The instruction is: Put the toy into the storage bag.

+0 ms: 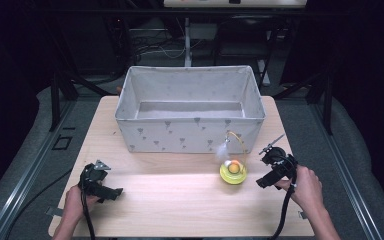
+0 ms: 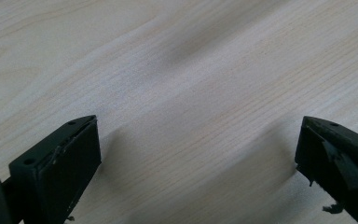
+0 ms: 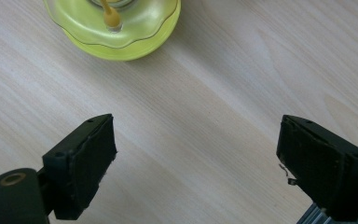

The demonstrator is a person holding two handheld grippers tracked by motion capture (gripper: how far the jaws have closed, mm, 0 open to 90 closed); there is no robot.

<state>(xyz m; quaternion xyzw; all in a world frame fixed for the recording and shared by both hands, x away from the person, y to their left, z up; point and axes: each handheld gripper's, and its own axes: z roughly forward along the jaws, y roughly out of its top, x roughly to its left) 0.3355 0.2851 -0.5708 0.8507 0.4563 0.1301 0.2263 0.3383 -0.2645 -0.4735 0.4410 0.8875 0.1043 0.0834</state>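
Note:
A yellow-green round toy point(image 1: 233, 172) with an orange ball and a thin curved orange stalk stands on the wooden table point(image 1: 180, 200), just in front of a grey fabric bin point(image 1: 190, 107). In the right gripper view its yellow base point(image 3: 116, 28) lies ahead of the jaws. My right gripper point(image 1: 266, 181) is open a short way to the right of the toy, with only bare wood between its jaws. My left gripper point(image 1: 112, 192) is open near the front left of the table, low over bare wood point(image 2: 191, 116).
The fabric bin is large, open-topped and looks empty; it fills the back half of the table. The table's right edge point(image 3: 326, 217) runs close beside the right gripper. Dark frame legs and cables stand beyond the table.

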